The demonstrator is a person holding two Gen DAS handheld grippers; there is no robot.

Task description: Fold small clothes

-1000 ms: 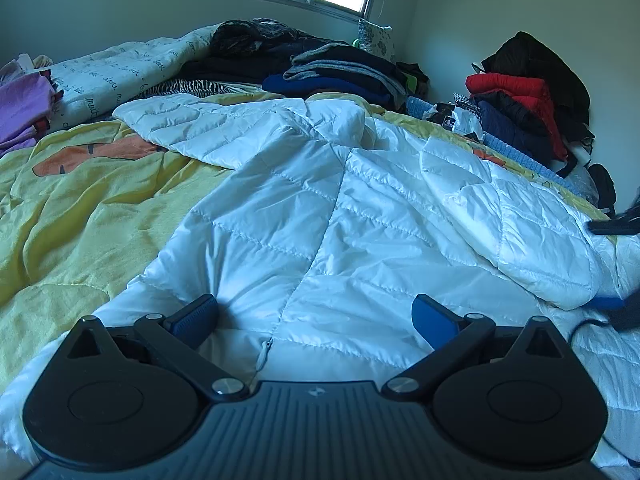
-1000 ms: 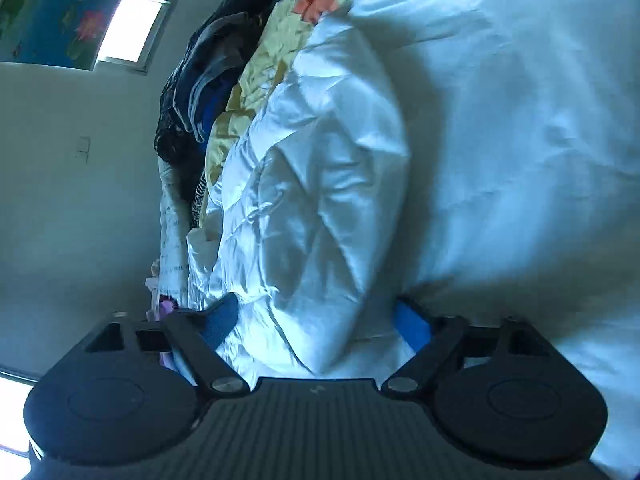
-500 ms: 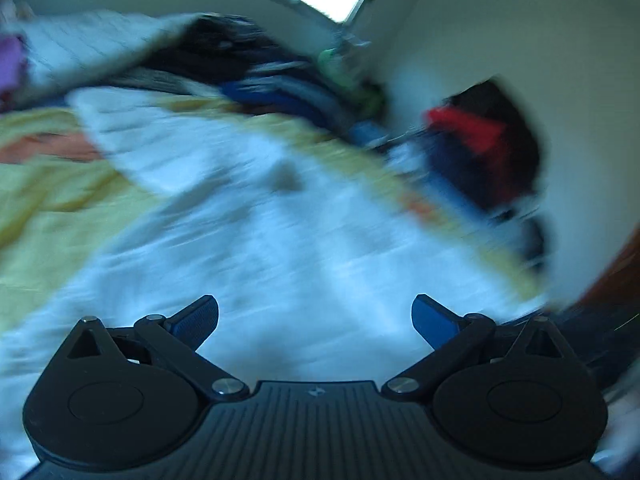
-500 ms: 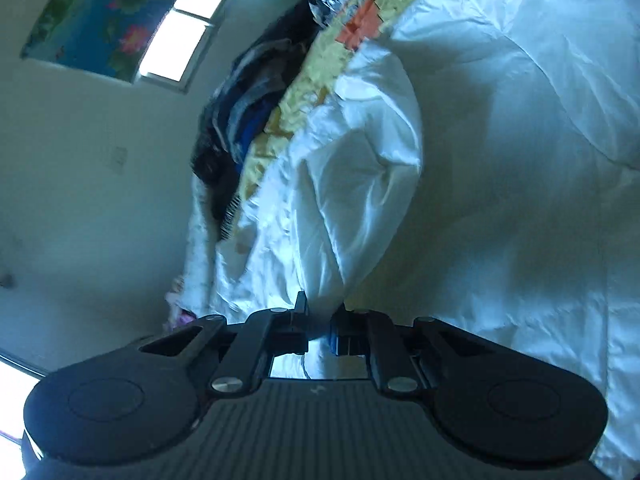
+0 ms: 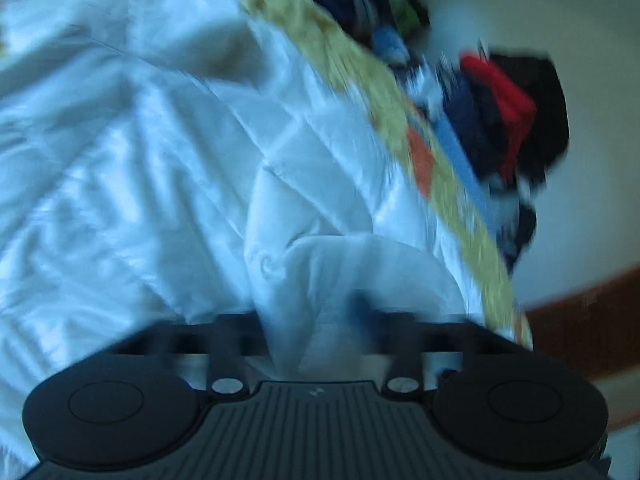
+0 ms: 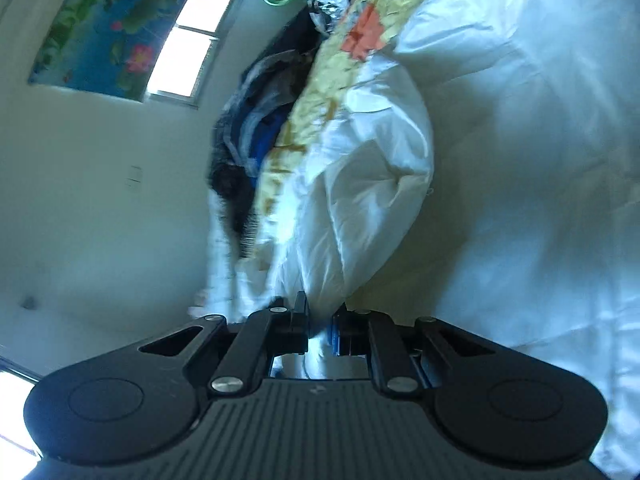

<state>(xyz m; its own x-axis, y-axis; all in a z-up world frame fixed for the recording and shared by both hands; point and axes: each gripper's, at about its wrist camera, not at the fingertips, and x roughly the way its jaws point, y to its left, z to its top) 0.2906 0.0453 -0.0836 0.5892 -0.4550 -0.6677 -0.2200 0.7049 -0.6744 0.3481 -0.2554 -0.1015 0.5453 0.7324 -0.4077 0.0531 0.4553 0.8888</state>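
A white quilted puffer jacket [image 5: 160, 140] lies spread on the bed. In the blurred left wrist view, my left gripper [image 5: 316, 316] has its fingers drawn in around a bunched fold of the jacket [image 5: 352, 264]. In the right wrist view, my right gripper [image 6: 320, 320] is shut on the end of a jacket sleeve [image 6: 360, 184], which rises from the jaws. The rest of the jacket [image 6: 540, 160] fills the right side of that view.
A yellow bedspread [image 5: 360, 68] lies under the jacket. Piles of dark, red and blue clothes [image 5: 508, 112] sit at the bed's far side by the wall. A window [image 6: 188, 56] and a floral curtain [image 6: 100, 28] are on the wall.
My left gripper swung right over the jacket and closed from wide open onto a fold. My right gripper closed on the sleeve end and lifted it.
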